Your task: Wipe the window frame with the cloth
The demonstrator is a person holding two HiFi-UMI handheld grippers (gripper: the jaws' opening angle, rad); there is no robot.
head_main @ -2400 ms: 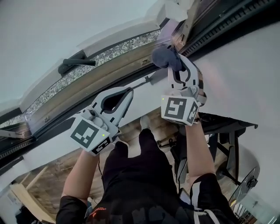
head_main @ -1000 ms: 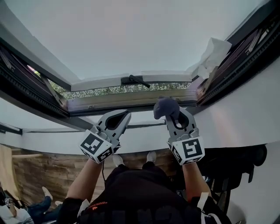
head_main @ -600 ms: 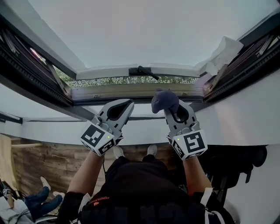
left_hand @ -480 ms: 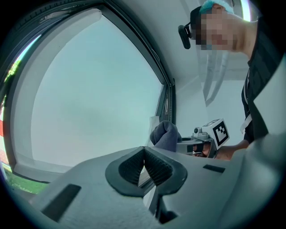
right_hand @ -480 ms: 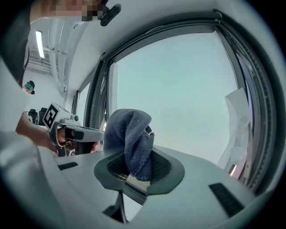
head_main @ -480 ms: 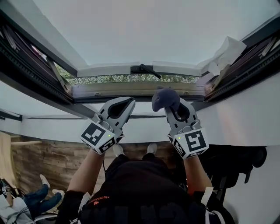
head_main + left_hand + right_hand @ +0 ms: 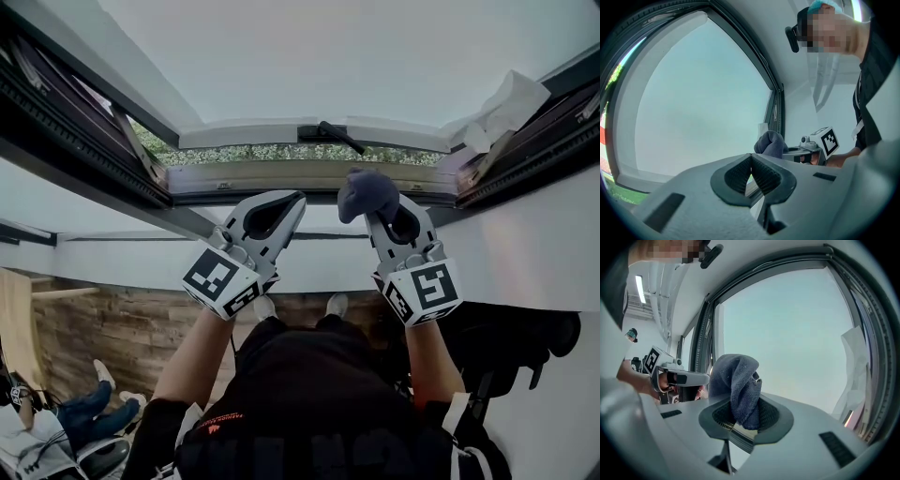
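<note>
Cloth (image 7: 368,194), dark blue and bunched, is pinched in the right gripper (image 7: 384,217), sticking out past the tips toward 12 o'clock. It sits near the window frame (image 7: 309,178) lower rail; contact unclear. Left gripper (image 7: 296,197) is at its 9 o'clock, jaws pressed together on nothing. Window handle (image 7: 328,134) is at 12 o'clock.

Diffuse daylight enters through the pale window pane (image 7: 309,56); the room beneath is dim and the person's clothing (image 7: 309,403) is almost black. The left gripper view and right gripper view show strong fisheye curvature, bowing the window frame (image 7: 868,324) and darkening the corners. The cloth (image 7: 738,385) weave appears sharp; shadows are soft.
</note>
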